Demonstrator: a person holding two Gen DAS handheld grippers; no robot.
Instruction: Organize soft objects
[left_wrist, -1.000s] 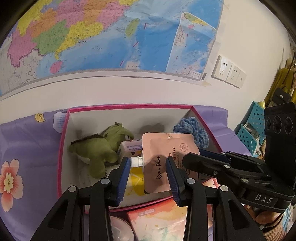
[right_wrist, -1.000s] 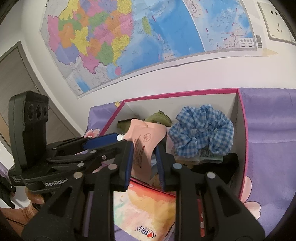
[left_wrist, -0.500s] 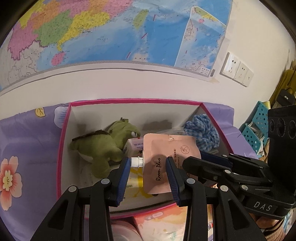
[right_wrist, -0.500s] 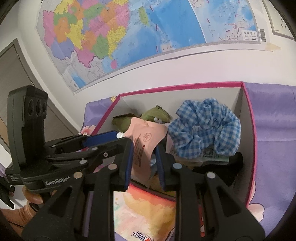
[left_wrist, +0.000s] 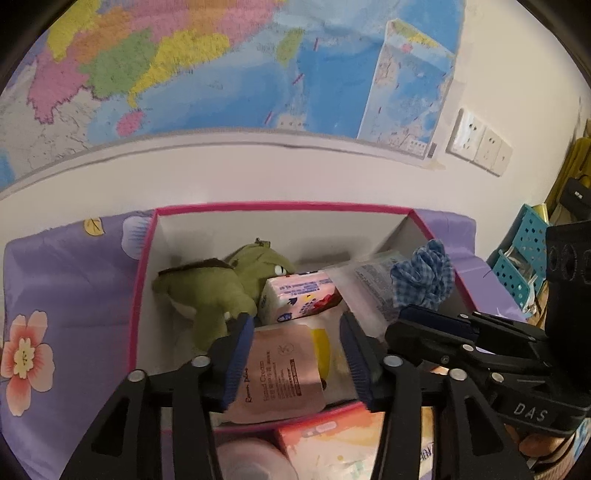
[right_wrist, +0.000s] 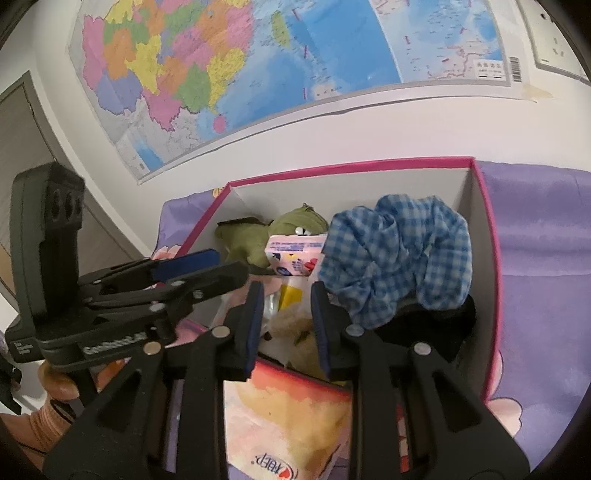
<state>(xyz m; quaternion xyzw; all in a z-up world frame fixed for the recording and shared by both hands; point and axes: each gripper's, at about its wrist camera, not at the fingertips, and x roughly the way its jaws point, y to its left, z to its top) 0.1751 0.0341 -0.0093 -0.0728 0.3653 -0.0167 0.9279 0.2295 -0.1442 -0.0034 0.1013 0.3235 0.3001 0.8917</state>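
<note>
Both grippers, left (left_wrist: 297, 354) and right (right_wrist: 287, 325), hung with fingers apart and empty over the box (left_wrist: 280, 209), where a pink pouch (left_wrist: 277, 376) lay beside the green plush toy (left_wrist: 214, 291).

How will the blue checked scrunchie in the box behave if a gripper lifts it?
The scrunchie is gathered, ruffled cloth, so it will probably squash between the fingers and sag. It looks light. Resting on other items, it may drag at them slightly.
</note>
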